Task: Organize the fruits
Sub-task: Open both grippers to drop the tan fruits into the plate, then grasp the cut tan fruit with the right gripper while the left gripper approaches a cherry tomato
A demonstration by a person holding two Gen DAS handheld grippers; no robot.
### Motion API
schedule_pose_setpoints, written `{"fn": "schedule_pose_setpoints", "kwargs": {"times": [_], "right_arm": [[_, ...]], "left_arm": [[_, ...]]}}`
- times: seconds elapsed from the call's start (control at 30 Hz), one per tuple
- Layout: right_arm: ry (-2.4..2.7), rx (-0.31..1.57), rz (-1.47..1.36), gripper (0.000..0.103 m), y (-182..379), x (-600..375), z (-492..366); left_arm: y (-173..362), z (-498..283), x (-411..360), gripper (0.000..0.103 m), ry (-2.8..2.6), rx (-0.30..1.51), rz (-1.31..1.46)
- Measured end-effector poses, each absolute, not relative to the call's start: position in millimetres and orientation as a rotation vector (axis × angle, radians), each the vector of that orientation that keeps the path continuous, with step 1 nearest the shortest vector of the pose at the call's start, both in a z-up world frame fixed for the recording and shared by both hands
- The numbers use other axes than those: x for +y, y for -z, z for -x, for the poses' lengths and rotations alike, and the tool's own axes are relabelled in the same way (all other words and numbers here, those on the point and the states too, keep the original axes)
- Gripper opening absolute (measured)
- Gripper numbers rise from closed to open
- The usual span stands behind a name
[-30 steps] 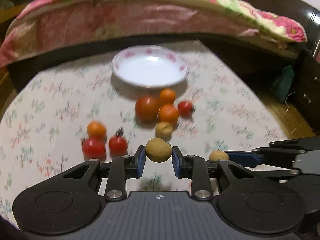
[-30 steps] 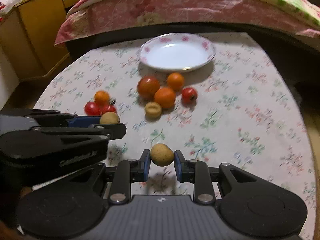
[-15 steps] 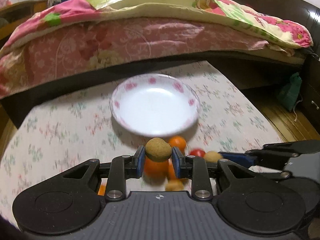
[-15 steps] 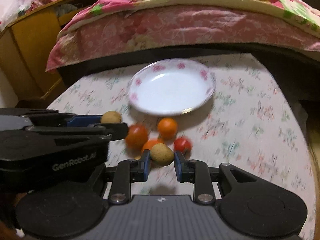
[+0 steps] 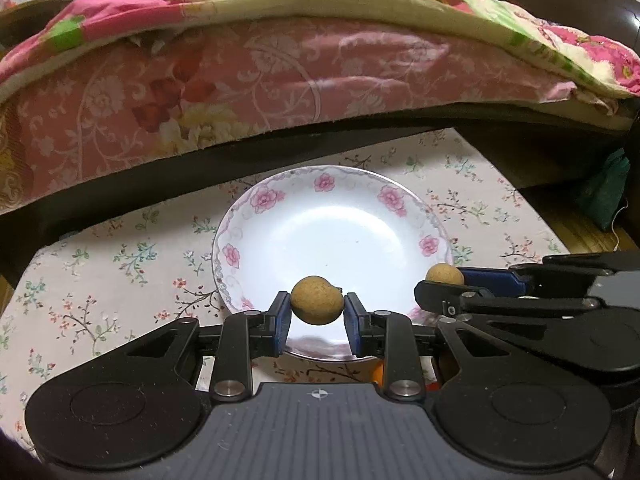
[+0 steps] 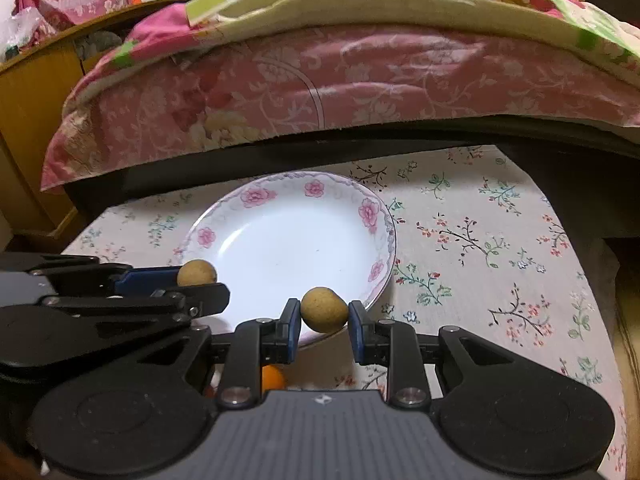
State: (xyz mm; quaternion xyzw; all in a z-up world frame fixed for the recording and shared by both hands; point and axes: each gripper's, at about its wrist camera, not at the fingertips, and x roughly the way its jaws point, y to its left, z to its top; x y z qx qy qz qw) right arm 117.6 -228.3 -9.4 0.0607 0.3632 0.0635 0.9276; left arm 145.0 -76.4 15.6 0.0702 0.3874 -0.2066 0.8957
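My left gripper (image 5: 317,312) is shut on a small tan round fruit (image 5: 316,299), held over the near rim of the white plate with pink flowers (image 5: 260,200). The right gripper (image 6: 323,316) is shut on a second tan fruit (image 6: 323,309), above the plate's (image 6: 370,212) near right rim. Each view shows the other gripper from the side: the right gripper (image 5: 444,280) with its fruit (image 5: 444,273), and the left gripper (image 6: 196,280) with its fruit (image 6: 196,272). The plate holds nothing. An orange fruit (image 6: 273,378) peeks out under the right gripper.
The floral tablecloth (image 6: 480,248) covers the table. Behind the plate the table's far edge meets a bed with a pink floral cover (image 5: 280,72). A wooden cabinet (image 6: 28,112) stands at the left and a green bag (image 5: 604,192) on the floor at the right.
Both grippers have carried their tan fruits forward, away from the tomatoes and oranges, to the plate's near rim. The loose fruits have dropped below the view.
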Motion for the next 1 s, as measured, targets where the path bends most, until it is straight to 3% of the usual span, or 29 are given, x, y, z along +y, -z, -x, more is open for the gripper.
{"fn": "schedule_pose_setpoints", "kwargs": {"times": [0.2, 0.37, 0.43, 0.5, 0.57, 1.0], "right_arm": [[-0.152, 0.730, -0.073, 0.021, 14, -220, -126], [-0.154, 0.713, -0.050, 0.022, 14, -217, -124], [-0.156, 0.707, -0.042, 0.025, 11, -216, -123], [-0.162, 0.698, -0.040, 0.037, 8, -216, -122], [-0.165, 0.686, -0.035, 0.039, 5, -216, -120], [-0.175, 0.701, -0.047, 0.039, -10, -208, -61]], "left_arm": [[-11, -151, -71, 0.035, 0.407, 0.812, -0.142], [-14, -150, -66, 0.040, 0.400, 0.811, -0.137], [-18, -148, -62, 0.041, 0.397, 0.809, -0.134], [-23, -145, -57, 0.042, 0.392, 0.804, -0.131], [-30, -142, -50, 0.045, 0.385, 0.793, -0.129], [-45, -90, 0, 0.049, 0.370, 0.802, -0.136]]}}
